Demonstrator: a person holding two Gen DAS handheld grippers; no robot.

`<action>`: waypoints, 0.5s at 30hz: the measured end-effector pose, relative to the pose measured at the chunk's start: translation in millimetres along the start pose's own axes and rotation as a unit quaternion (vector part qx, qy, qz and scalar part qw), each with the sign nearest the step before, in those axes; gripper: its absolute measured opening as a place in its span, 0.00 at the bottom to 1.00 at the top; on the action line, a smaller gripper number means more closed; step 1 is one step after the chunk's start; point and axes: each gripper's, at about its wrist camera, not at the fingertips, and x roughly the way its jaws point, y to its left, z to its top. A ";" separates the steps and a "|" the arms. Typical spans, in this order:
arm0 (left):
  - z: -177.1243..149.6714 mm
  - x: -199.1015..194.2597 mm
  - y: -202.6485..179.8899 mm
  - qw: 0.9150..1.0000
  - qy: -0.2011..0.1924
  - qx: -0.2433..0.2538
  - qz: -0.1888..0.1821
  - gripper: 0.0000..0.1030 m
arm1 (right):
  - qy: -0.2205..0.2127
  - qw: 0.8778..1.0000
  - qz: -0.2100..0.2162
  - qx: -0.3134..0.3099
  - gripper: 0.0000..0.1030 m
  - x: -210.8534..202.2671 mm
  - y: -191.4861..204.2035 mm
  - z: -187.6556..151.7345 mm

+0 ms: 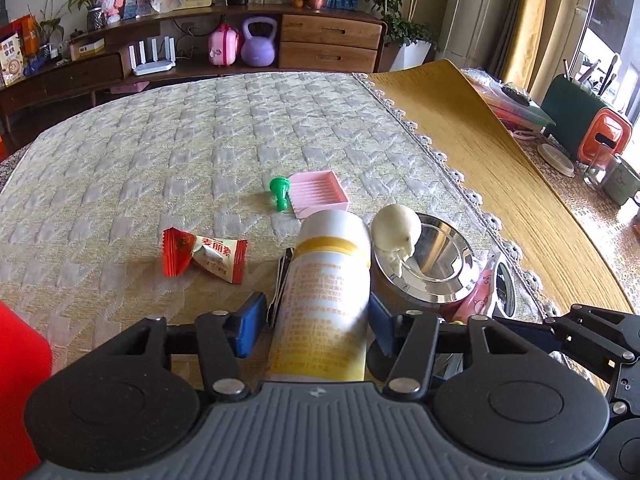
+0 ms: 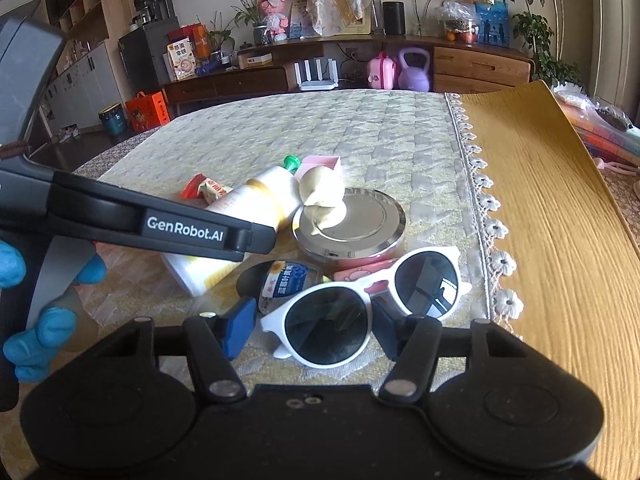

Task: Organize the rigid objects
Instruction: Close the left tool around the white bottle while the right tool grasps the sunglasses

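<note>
A white and yellow bottle (image 1: 326,300) lies on the quilted cloth between my left gripper's (image 1: 316,326) blue pads, which sit beside it with gaps; it also shows in the right wrist view (image 2: 256,204). White sunglasses (image 2: 360,312) lie between my right gripper's (image 2: 316,328) open pads. A cream dumpling toy (image 1: 396,232) rests on a round silver tin (image 1: 436,260). A pink ridged tray (image 1: 318,192), a green chess pawn (image 1: 279,194), a red wrapped candy (image 1: 204,254) and a nail clipper (image 1: 282,280) lie around.
A yellow woven mat (image 1: 492,168) covers the table's right part past the lace edge. A dark round lens (image 2: 280,280) and a pink packet (image 2: 360,270) lie by the sunglasses. A green and orange box (image 1: 584,128) stands far right.
</note>
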 end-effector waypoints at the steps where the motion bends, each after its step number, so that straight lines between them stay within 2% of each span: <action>1: -0.1 -0.3 -0.6 1.000 0.000 0.001 -0.002 0.50 | 0.000 1.000 0.000 0.000 0.56 -0.6 -0.1 -0.2; 7: -1.8 -1.4 -5.4 1.000 -0.002 0.014 0.005 0.47 | -0.003 1.000 -0.002 -0.003 0.56 -4.4 1.6 0.0; 15: -6.0 -11.1 -3.0 1.000 0.007 0.010 0.007 0.47 | -0.015 0.999 -0.012 -0.037 0.56 -21.6 11.7 -1.3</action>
